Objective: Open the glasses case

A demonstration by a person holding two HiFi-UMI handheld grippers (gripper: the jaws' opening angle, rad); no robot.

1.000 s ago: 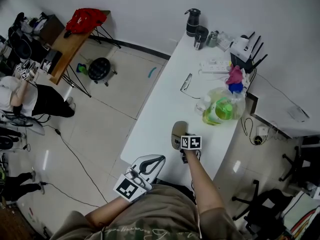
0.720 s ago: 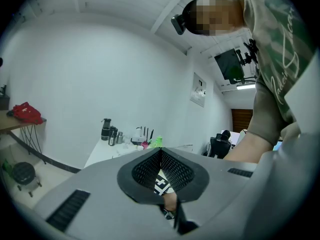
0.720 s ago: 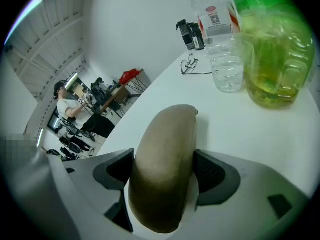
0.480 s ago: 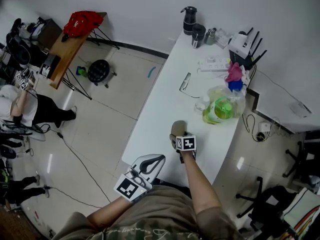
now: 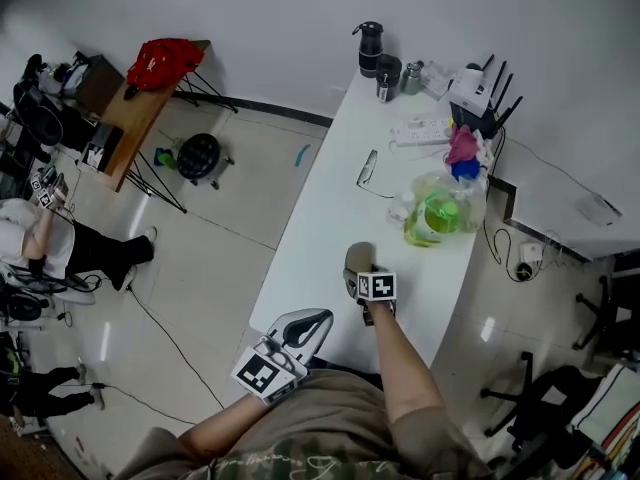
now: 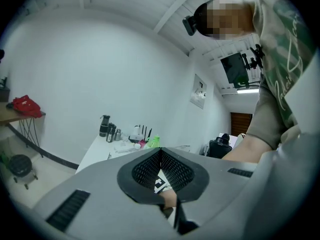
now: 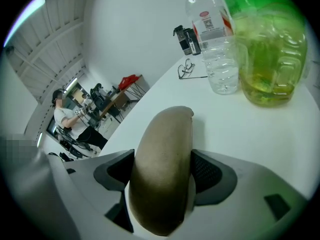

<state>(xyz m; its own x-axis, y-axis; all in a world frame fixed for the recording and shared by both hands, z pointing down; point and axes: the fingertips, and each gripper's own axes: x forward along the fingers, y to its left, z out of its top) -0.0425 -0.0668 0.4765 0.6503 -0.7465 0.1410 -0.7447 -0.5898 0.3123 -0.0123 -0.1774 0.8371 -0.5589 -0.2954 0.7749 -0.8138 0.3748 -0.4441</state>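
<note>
My right tongs (image 5: 362,280) clamp the glasses case (image 7: 162,174) by the table's (image 5: 320,218) near edge. Left tongs (image 5: 312,320) clenched empty, by its near-left corner.

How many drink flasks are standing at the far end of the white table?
3, clustered at the far corner: a tall black flask, a black tumbler beside it, and a small silvery flask. Others may hide behind clutter.
</note>
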